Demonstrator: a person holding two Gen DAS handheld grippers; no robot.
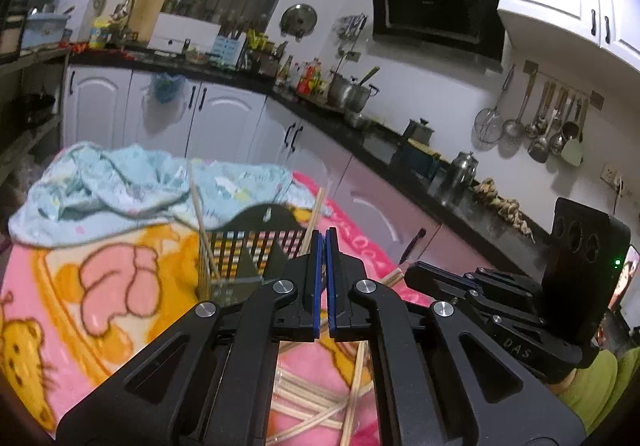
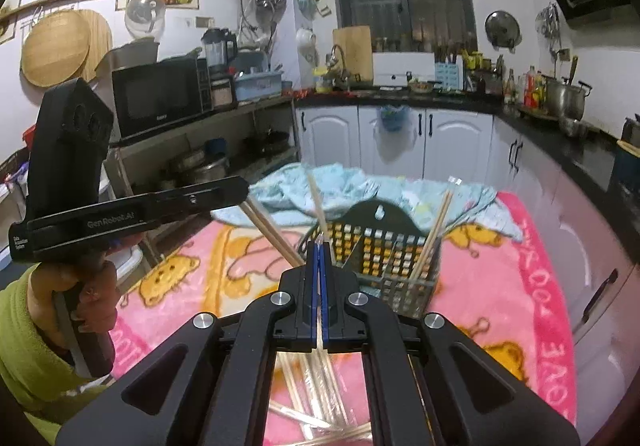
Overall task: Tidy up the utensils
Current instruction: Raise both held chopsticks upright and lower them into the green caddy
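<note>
A black perforated utensil basket (image 1: pixel 248 246) (image 2: pixel 380 246) stands on the pink blanket-covered table, with chopsticks (image 1: pixel 202 230) (image 2: pixel 438 230) leaning in it. Loose wooden chopsticks (image 1: pixel 312 402) (image 2: pixel 308 390) lie in a pile on the blanket below both grippers. My left gripper (image 1: pixel 323 236) is shut; a chopstick (image 1: pixel 314 218) rises just beyond its tips, and it also shows in the right wrist view (image 2: pixel 244 192) with chopsticks (image 2: pixel 272 234) slanting from its tip. My right gripper (image 2: pixel 319 246) is shut on a chopstick (image 2: pixel 316 202) held upright near the basket; it shows at the right of the left wrist view (image 1: pixel 412 270).
A crumpled light-blue cloth (image 1: pixel 120 186) (image 2: pixel 340 186) lies behind the basket. White cabinets and a black counter (image 1: pixel 360 126) ring the room. A shelf with a microwave (image 2: pixel 160 94) stands on the left. The table's right edge (image 2: pixel 576 326) is close.
</note>
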